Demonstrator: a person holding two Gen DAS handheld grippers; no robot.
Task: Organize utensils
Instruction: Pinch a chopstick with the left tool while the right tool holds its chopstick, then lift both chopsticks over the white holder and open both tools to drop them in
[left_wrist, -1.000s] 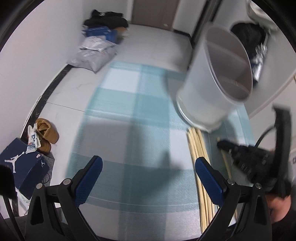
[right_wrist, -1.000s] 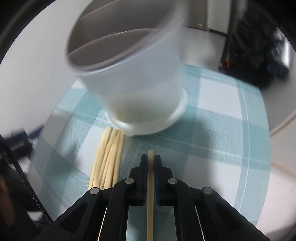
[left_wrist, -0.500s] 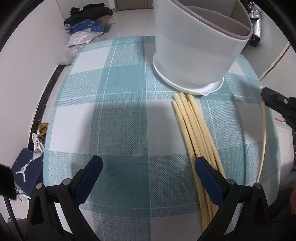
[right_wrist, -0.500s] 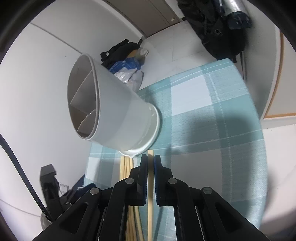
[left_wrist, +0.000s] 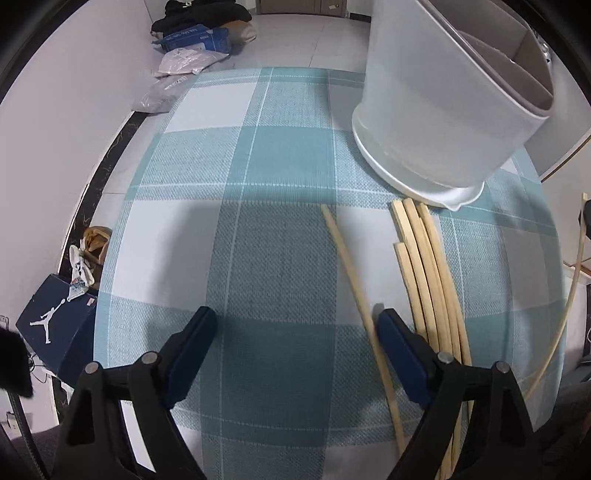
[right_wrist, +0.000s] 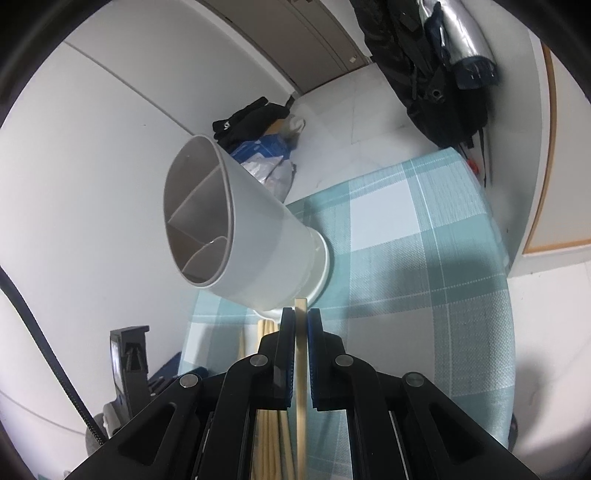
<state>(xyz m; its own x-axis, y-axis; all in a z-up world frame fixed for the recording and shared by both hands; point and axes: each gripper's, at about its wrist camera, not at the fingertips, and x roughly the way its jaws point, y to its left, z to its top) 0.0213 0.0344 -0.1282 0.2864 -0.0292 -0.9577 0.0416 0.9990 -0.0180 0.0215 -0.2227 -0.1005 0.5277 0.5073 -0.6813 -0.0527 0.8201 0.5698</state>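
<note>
Right wrist view shows my right gripper (right_wrist: 301, 319) jaws clenched on one chopstick (right_wrist: 301, 369), aimed toward the empty holder (right_wrist: 236, 229). My left gripper (left_wrist: 295, 332) jaws have just been closing around a loose chopstick (left_wrist: 351, 273), not yet pinching; the bundle (left_wrist: 428, 273) waits on the worktop.

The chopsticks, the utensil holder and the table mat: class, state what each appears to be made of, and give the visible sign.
Chopsticks: probably bamboo or pale wood, matt; uniform cream-tan colour, squared ends.
Utensil holder: likely plastic, smooth and slightly translucent; thin moulded walls and inner dividers.
Table mat: seemingly woven vinyl or fabric; a visible mesh weave in a teal and white check.
</note>
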